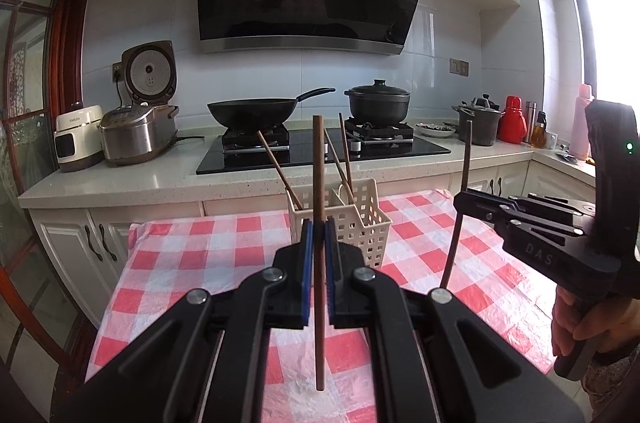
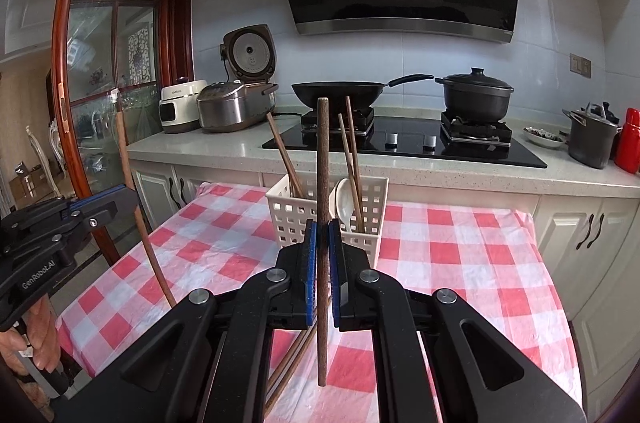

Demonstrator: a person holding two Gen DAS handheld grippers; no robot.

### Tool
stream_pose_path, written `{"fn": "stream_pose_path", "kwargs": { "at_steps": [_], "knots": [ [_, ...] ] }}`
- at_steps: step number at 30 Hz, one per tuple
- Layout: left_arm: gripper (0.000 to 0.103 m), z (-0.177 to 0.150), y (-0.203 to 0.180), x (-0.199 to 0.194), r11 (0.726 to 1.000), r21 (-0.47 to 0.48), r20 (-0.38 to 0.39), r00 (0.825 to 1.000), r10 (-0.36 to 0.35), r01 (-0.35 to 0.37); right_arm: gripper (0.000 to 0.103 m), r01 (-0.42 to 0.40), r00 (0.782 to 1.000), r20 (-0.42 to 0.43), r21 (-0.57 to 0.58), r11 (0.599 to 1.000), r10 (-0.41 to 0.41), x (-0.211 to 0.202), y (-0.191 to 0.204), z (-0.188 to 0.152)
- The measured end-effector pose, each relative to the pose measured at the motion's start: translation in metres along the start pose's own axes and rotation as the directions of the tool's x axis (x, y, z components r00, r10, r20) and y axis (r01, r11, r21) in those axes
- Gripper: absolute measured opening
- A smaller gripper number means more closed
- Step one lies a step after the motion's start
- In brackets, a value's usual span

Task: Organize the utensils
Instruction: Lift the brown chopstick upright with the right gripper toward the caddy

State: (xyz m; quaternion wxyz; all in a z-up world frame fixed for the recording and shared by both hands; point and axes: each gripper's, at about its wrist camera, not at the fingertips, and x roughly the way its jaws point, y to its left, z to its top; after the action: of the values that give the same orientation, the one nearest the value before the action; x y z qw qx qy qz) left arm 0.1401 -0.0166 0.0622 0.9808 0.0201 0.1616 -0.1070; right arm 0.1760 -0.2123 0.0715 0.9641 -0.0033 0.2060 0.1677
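Observation:
My left gripper (image 1: 319, 229) is shut on a brown wooden chopstick (image 1: 318, 183), held upright above the checked table, just in front of the white slotted utensil basket (image 1: 360, 219). My right gripper (image 2: 322, 229) is shut on a darker chopstick (image 2: 322, 151), also upright, in front of the same basket (image 2: 292, 211). The basket holds several chopsticks (image 2: 354, 159) and a white spoon (image 2: 343, 203). Each gripper shows in the other's view: the right one (image 1: 460, 201) at the right, the left one (image 2: 132, 197) at the left. Two more chopsticks (image 2: 298, 351) lie on the cloth under my right gripper.
The table has a red-and-white checked cloth (image 1: 192, 255). Behind it runs a counter with a black hob (image 1: 312, 155), a wok (image 1: 256, 111), a black pot (image 1: 378, 101), rice cookers (image 1: 136, 131) at the left and flasks and a grey pot (image 1: 480, 123) at the right.

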Motion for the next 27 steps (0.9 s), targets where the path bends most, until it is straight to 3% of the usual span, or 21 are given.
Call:
{"fn": "stream_pose_path", "kwargs": {
  "at_steps": [16, 27],
  "knots": [
    [0.006, 0.064, 0.011, 0.036, 1.0, 0.025, 0.002, 1.0, 0.011, -0.011, 0.006, 0.028, 0.999, 0.026, 0.005, 1.0, -0.028, 0.035, -0.022, 0.046],
    [0.006, 0.134, 0.024, 0.072, 1.0, 0.0, 0.033, 0.999, 0.008, -0.008, 0.006, 0.022, 0.998, 0.062, -0.028, 0.999, -0.021, 0.068, -0.021, 0.087]
  ]
}}
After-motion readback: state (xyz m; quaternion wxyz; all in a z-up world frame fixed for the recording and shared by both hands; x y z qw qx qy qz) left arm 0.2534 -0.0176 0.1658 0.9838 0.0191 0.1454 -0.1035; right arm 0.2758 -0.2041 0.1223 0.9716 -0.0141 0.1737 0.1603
